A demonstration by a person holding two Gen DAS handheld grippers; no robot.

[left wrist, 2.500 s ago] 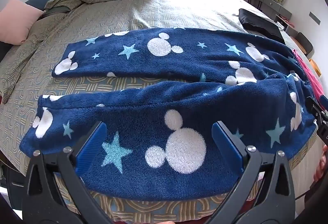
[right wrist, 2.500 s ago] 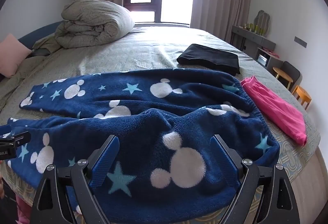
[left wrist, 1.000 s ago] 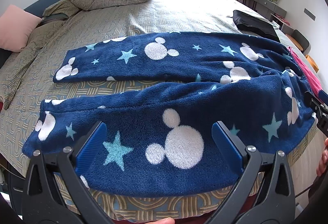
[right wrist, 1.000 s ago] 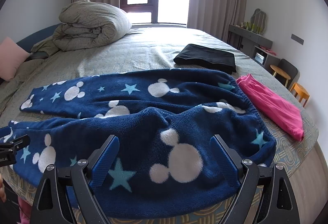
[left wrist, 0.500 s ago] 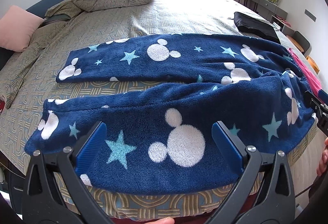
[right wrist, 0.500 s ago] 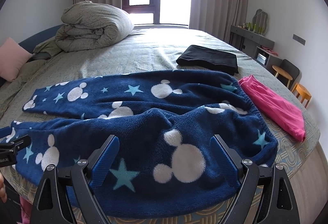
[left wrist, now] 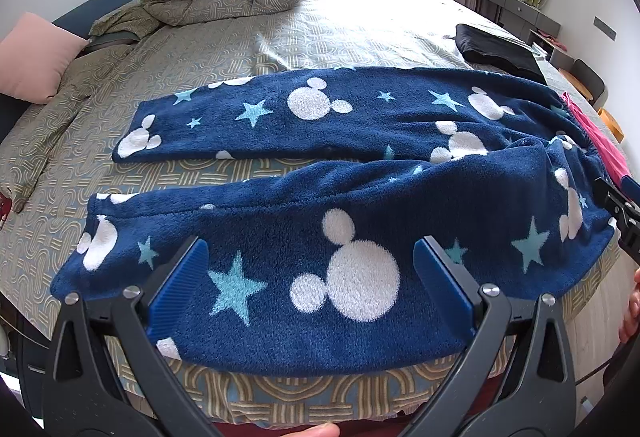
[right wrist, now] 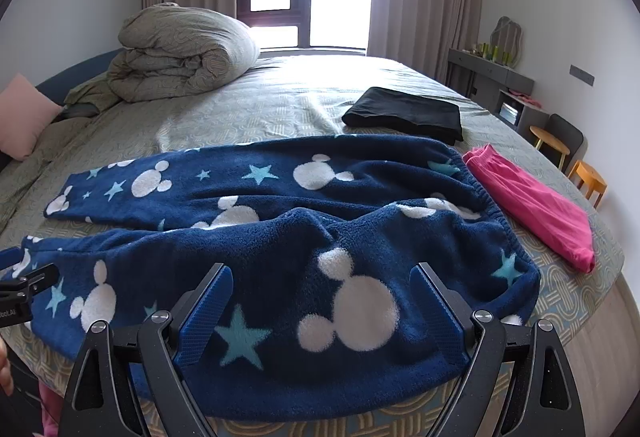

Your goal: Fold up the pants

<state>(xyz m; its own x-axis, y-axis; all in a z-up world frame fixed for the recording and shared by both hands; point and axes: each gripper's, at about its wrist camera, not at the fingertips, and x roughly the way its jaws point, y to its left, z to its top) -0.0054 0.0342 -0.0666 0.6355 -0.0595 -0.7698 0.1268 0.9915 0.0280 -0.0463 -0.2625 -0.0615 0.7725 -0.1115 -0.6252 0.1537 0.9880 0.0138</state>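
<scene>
Pants (left wrist: 360,197): navy fleece, spread flat along bed's (left wrist: 360,37) near edge, legs apart.
My L gripper (left wrist: 312,277): fingers wide, holding nothing, over near leg.
My R gripper (right wrist: 322,301): fingers wide, empty, above waist end.

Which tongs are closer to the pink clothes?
The right tongs. They hover over the pants near the waistband, which lies beside the pink clothes. The left tongs hover farther along the leg, toward the cuffs.
</scene>
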